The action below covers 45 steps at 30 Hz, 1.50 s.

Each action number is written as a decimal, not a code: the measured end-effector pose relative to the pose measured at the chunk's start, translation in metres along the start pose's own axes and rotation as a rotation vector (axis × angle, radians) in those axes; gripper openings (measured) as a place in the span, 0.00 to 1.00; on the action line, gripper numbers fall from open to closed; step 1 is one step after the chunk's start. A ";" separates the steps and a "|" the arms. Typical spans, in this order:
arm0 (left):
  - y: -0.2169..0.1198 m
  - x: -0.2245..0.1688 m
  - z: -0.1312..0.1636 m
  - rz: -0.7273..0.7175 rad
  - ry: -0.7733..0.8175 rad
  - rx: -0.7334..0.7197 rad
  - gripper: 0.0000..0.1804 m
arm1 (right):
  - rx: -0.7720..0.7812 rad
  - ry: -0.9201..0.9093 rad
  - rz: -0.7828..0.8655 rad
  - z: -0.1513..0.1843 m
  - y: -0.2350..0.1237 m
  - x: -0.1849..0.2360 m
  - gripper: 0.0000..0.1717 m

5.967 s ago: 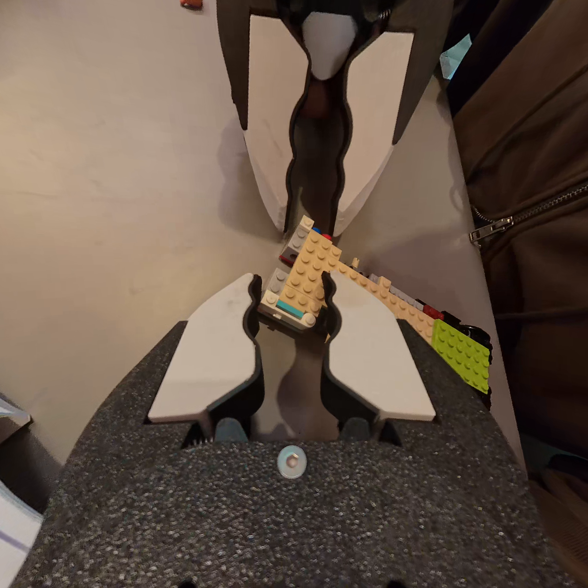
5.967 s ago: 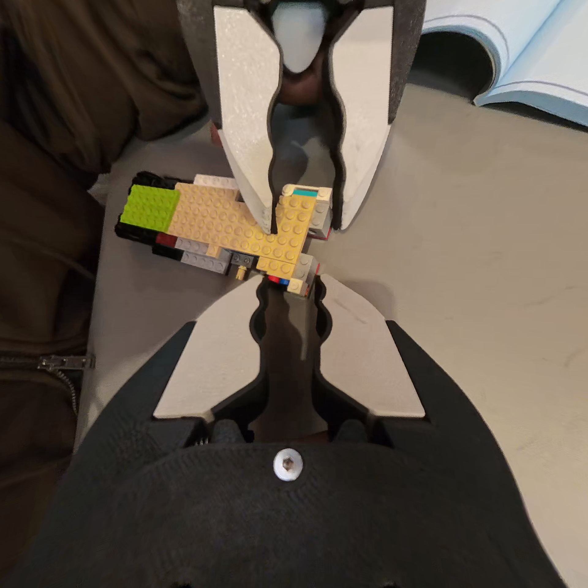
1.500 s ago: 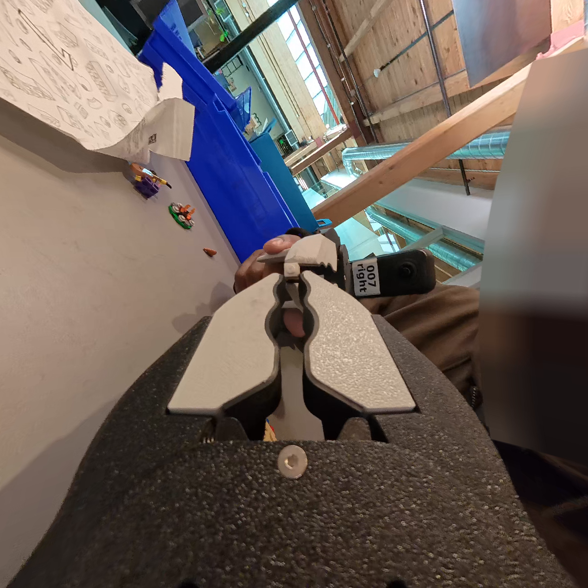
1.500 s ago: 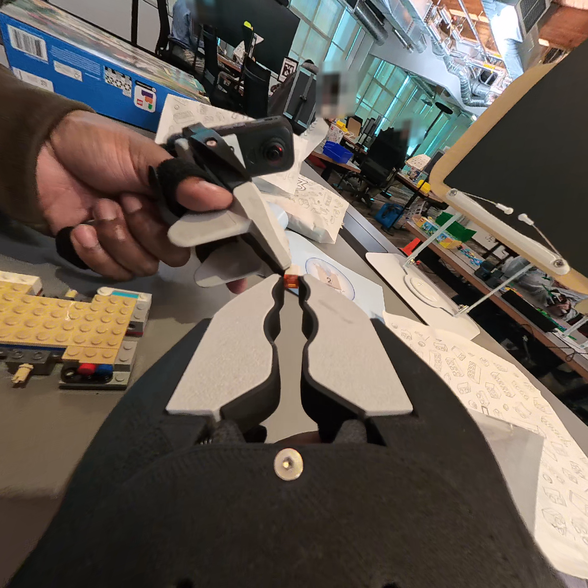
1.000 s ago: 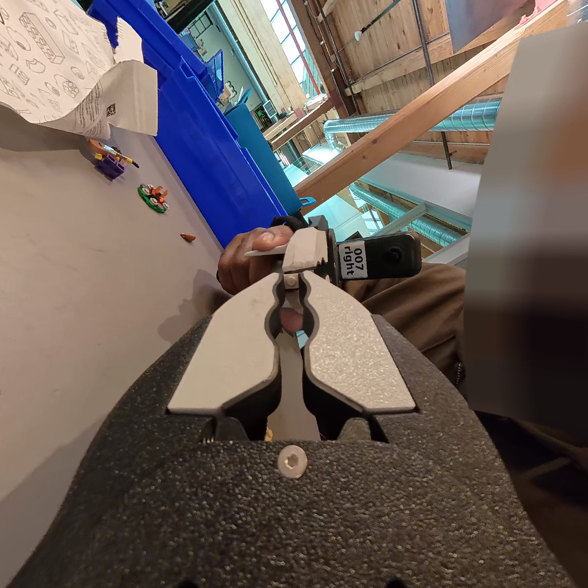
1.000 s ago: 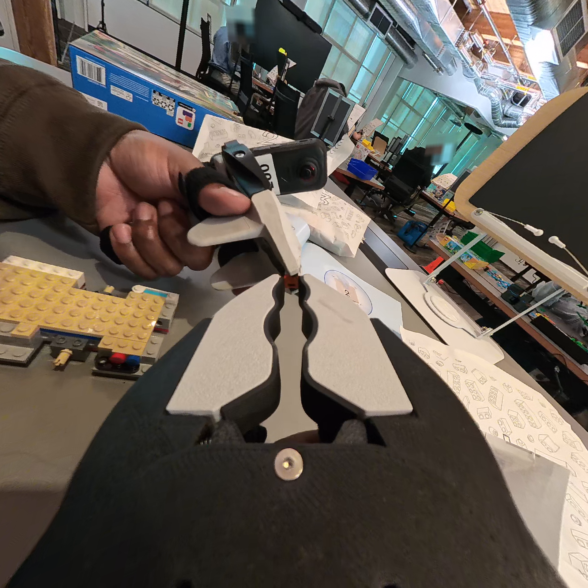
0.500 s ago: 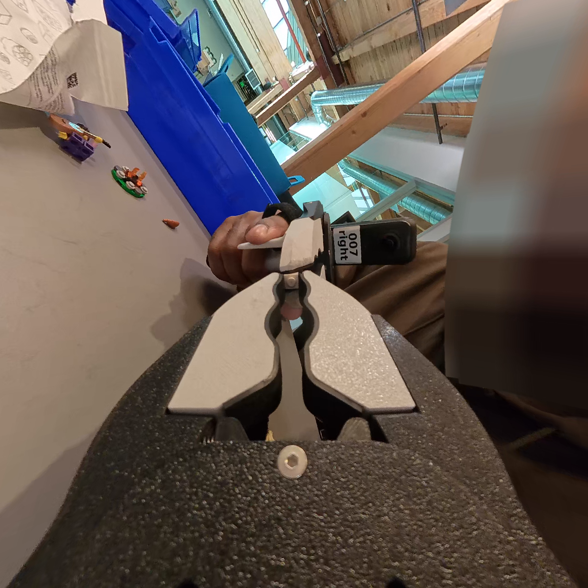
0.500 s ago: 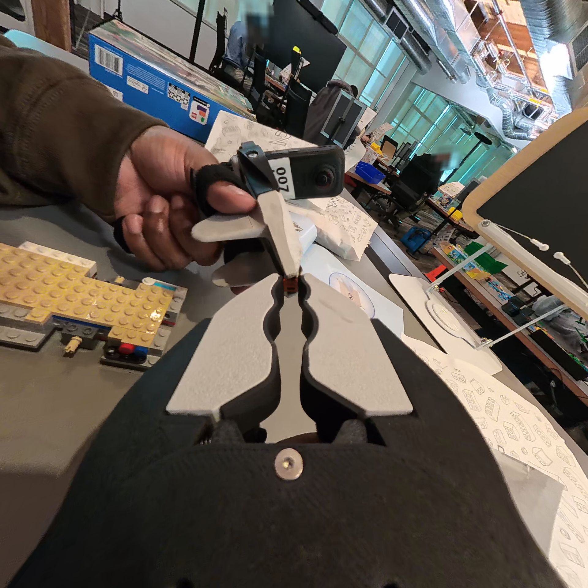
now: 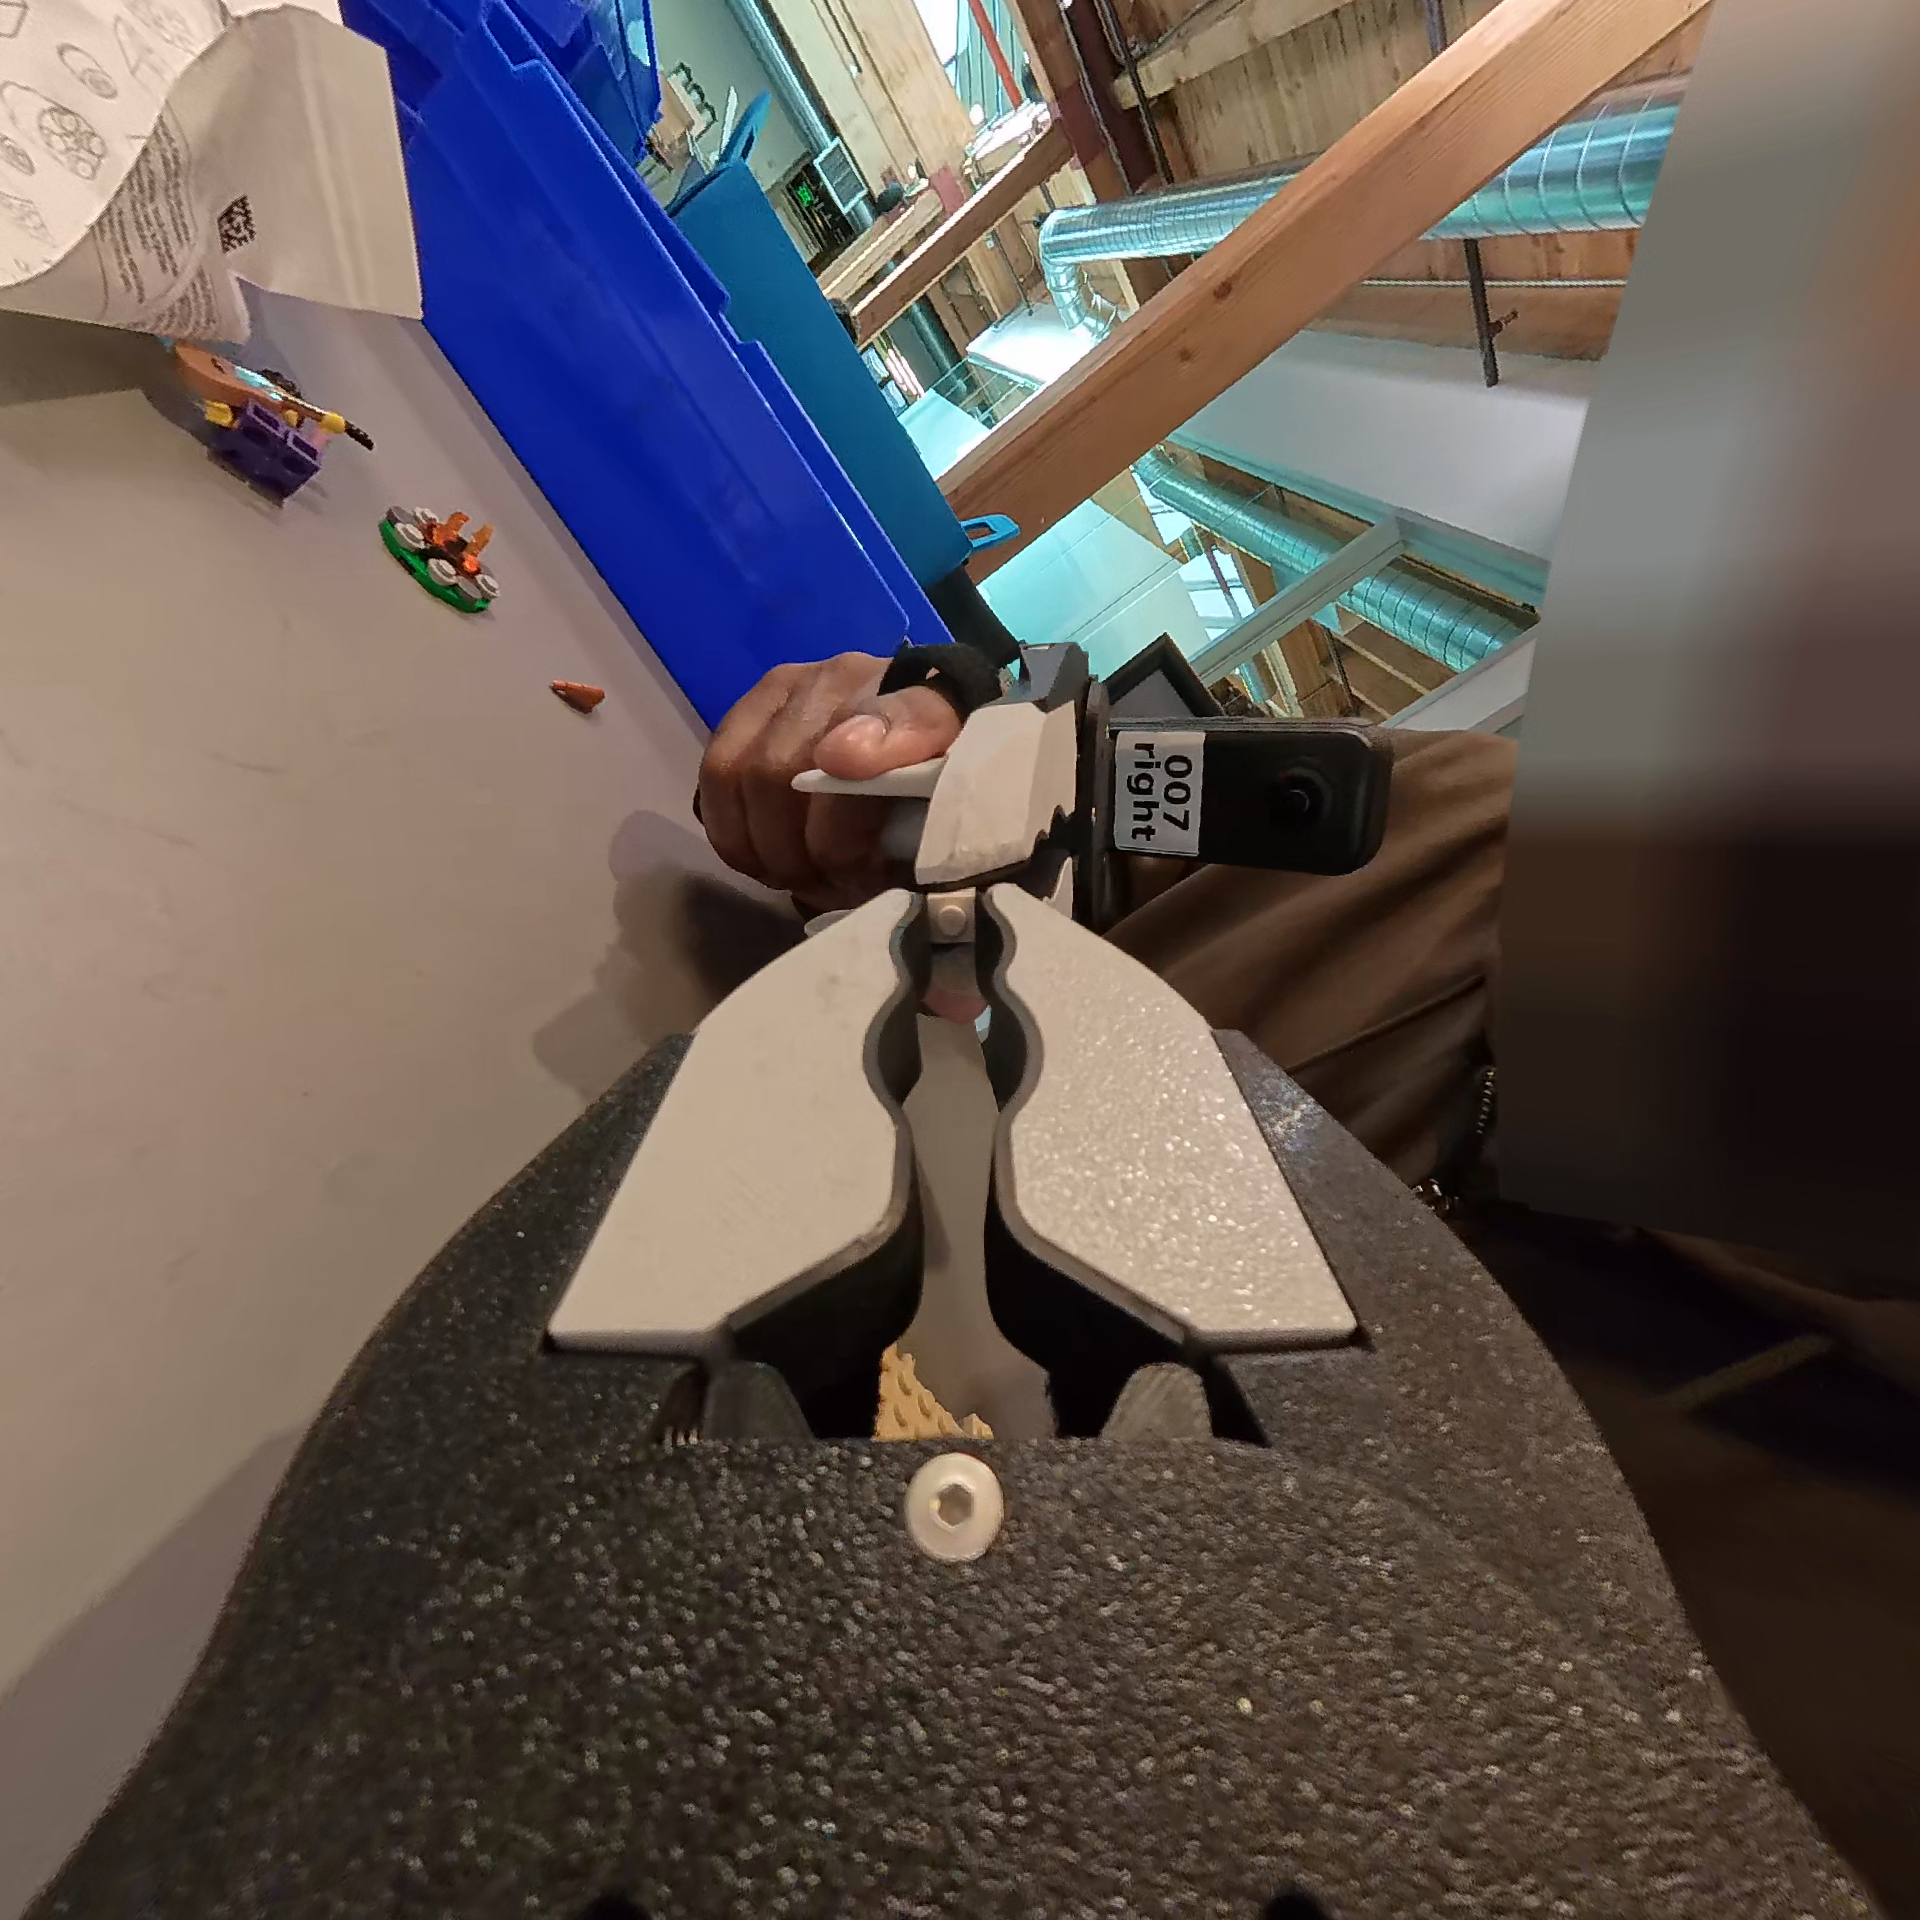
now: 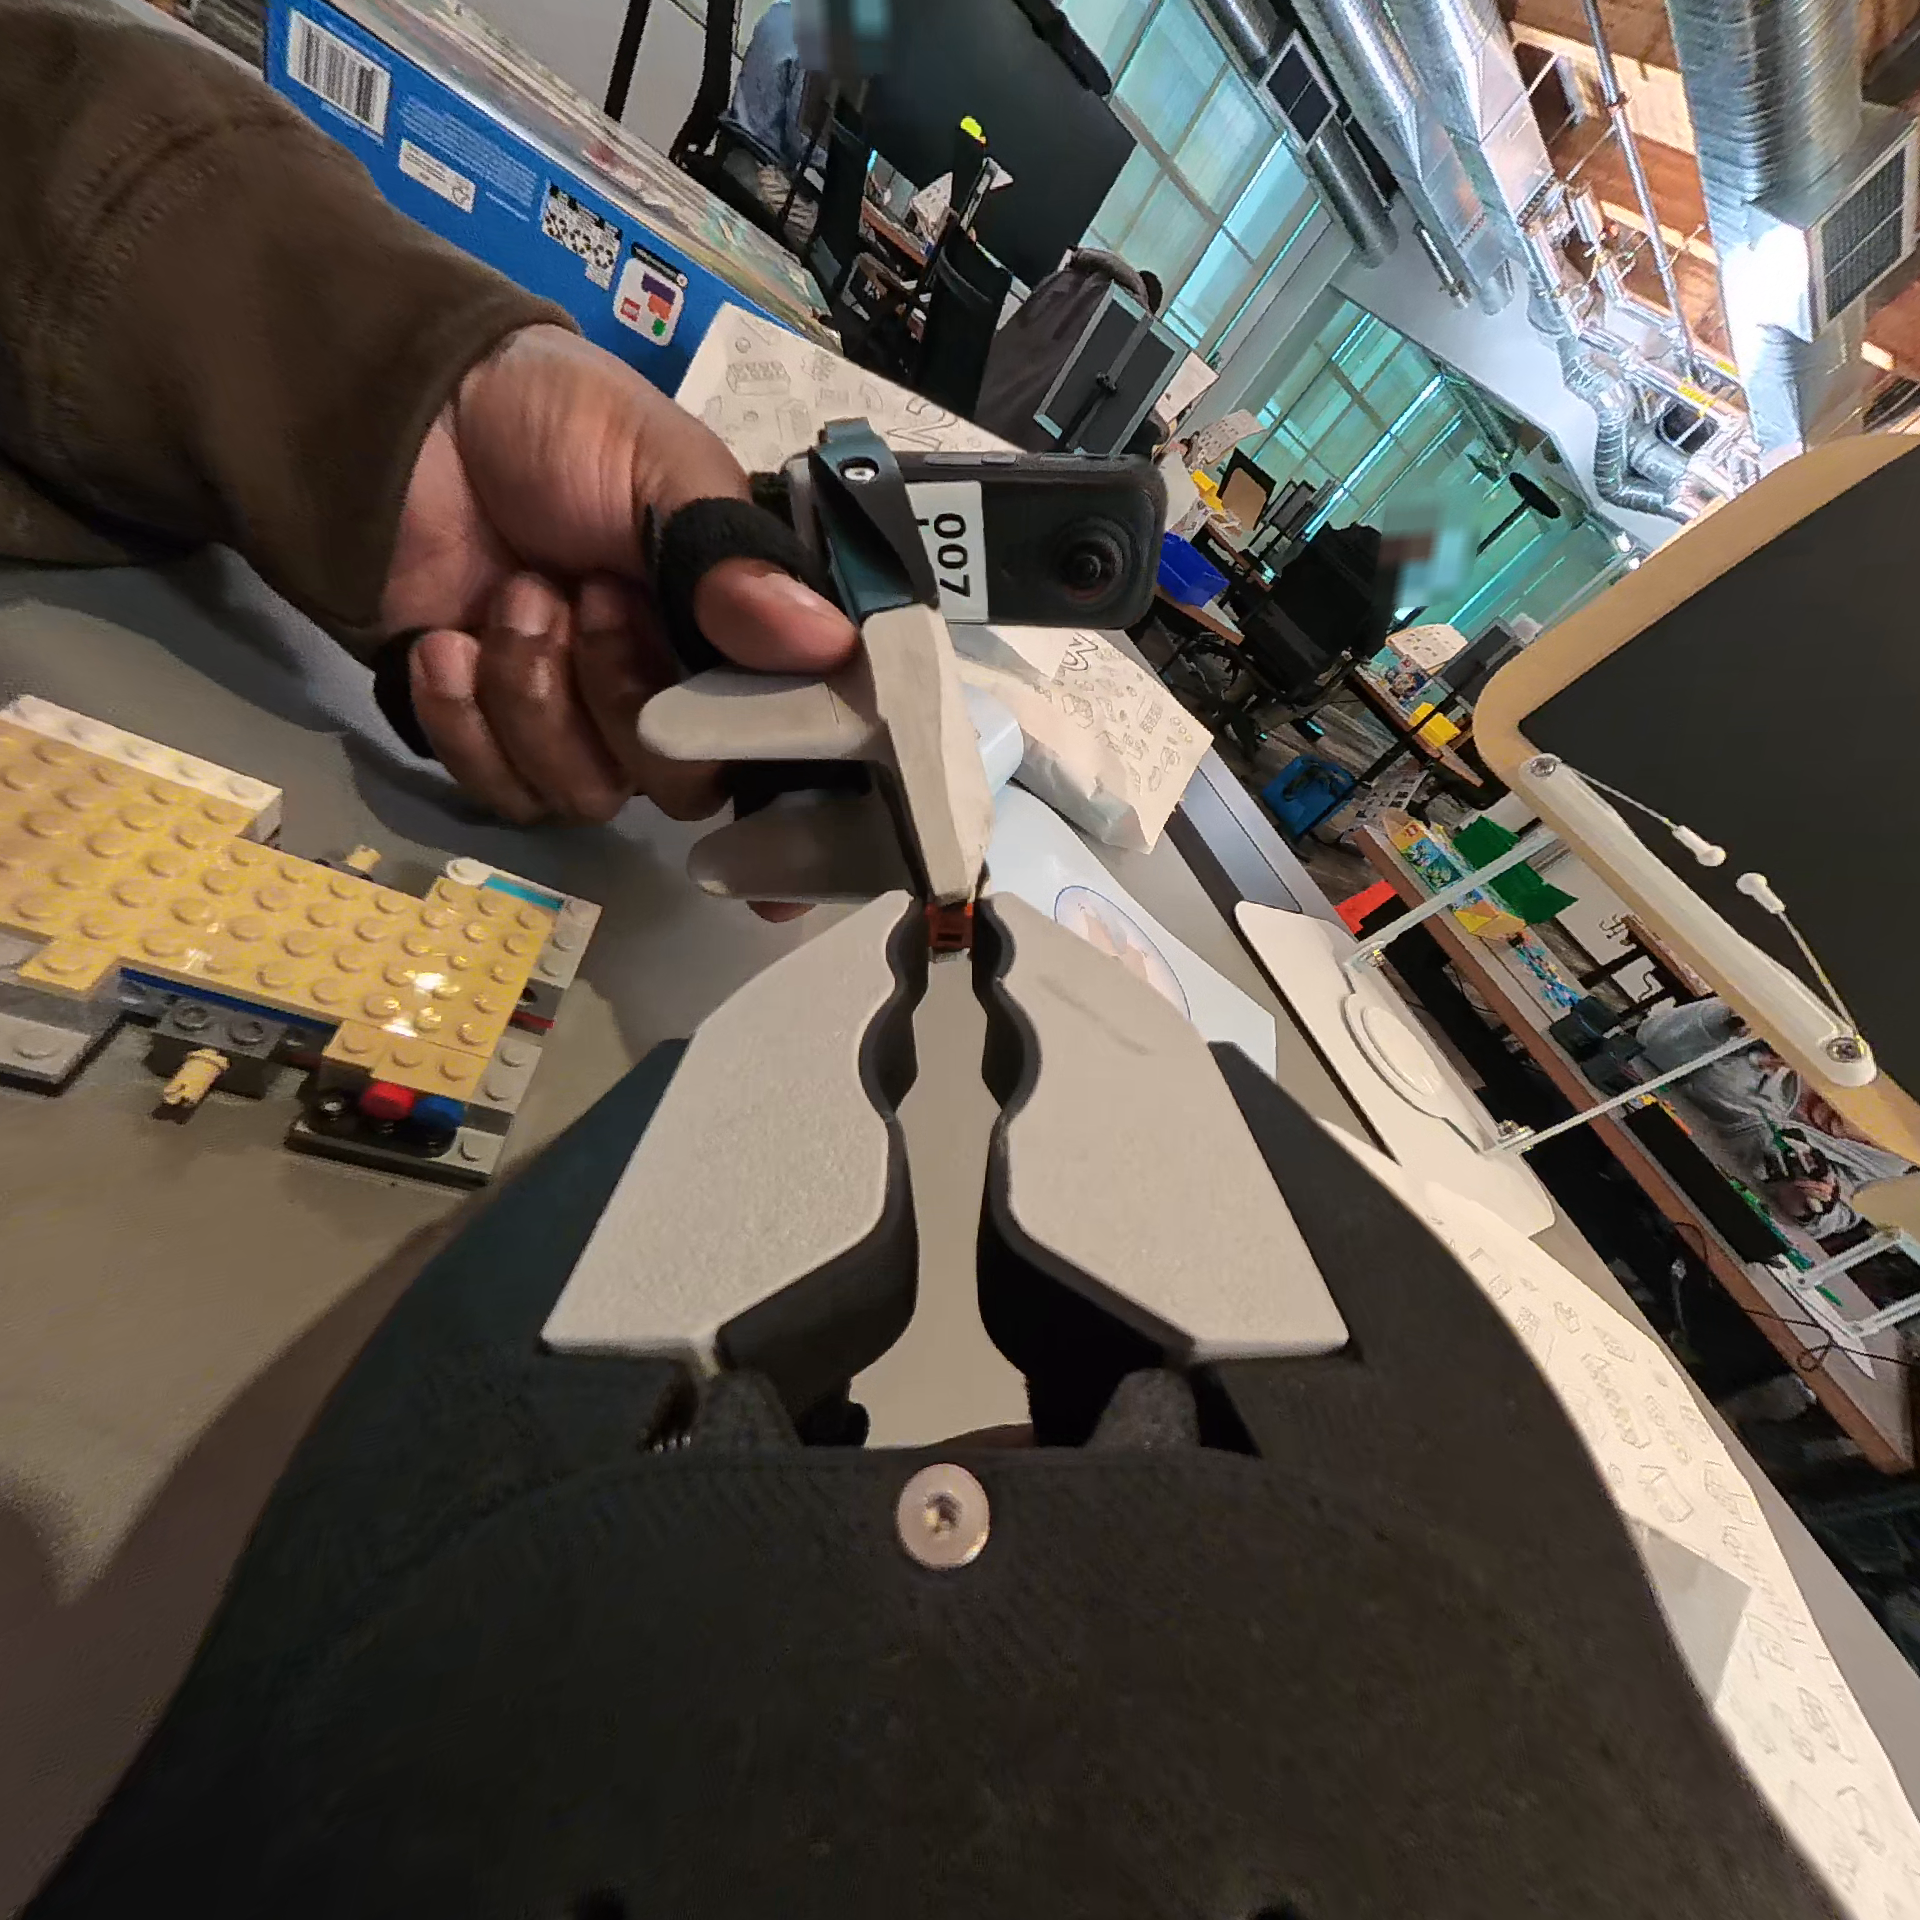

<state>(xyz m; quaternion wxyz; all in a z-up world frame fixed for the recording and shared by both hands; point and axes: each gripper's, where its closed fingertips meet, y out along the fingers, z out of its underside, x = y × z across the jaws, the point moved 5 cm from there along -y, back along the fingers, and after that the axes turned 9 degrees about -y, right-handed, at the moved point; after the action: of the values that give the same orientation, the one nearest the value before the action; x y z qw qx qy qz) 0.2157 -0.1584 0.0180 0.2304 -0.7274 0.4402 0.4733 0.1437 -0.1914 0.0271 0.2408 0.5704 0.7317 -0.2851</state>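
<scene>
Both tools meet tip to tip above the table. Your left tool is closed on a small pale studded piece; your right tool is closed on a small orange-red piece, the two apparently joined. Expect them to be light, rigid and smooth (prone to pivot or pop out); hold across flat opposing faces. The tan brick plate assembly lies apart, to the left.
</scene>
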 end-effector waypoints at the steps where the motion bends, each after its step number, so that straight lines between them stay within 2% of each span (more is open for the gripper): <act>1: 0.000 -0.001 0.000 0.003 0.005 0.004 0.04 | -0.004 -0.005 0.001 -0.001 0.000 0.000 0.05; 10: 0.001 -0.003 0.001 -0.024 0.038 0.027 0.04 | -0.007 -0.048 0.027 -0.002 -0.005 0.001 0.05; 13: -0.045 -0.004 -0.027 -0.055 0.039 -0.203 0.04 | -0.034 -0.005 0.093 0.004 -0.018 -0.014 0.04; 14: -0.051 -0.007 -0.028 -0.104 0.091 -0.205 0.04 | -0.033 0.027 0.103 0.007 -0.021 -0.018 0.04; 19: -0.033 -0.009 -0.018 -0.142 0.165 -0.094 0.04 | -0.013 0.023 0.105 0.002 -0.016 -0.010 0.04; 23: -0.035 -0.008 -0.020 -0.204 0.216 -0.094 0.04 | 0.084 0.158 0.155 0.002 -0.025 -0.015 0.05; 27: -0.027 -0.016 -0.017 -0.207 0.290 -0.055 0.04 | 0.093 0.395 0.291 -0.018 -0.066 -0.038 0.05; 30: -0.006 -0.023 -0.011 -0.178 0.342 0.022 0.04 | 0.082 0.572 0.432 -0.029 -0.117 -0.064 0.05; 32: 0.014 -0.031 -0.011 -0.171 0.371 0.087 0.04 | 0.141 0.621 0.557 -0.023 -0.158 -0.085 0.05; 35: 0.047 -0.052 -0.021 -0.192 0.463 0.180 0.04 | 0.364 0.667 0.721 0.015 -0.218 -0.108 0.05; 37: 0.076 -0.067 -0.035 -0.207 0.530 0.232 0.04 | 0.498 0.740 0.773 0.044 -0.247 -0.113 0.16; 40: 0.131 -0.085 -0.055 -0.181 0.612 0.285 0.04 | 0.551 0.847 0.787 0.068 -0.270 -0.112 0.25; 45: 0.218 -0.083 -0.074 -0.125 0.592 0.326 0.04 | 0.469 0.912 0.772 0.068 -0.279 -0.101 0.28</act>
<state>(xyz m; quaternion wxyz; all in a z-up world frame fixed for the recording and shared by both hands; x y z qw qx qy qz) 0.0508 -0.2891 0.1429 0.2345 -0.8124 0.5125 0.1498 -0.1024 -0.3608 0.0864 -0.1405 0.8942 0.4210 -0.0590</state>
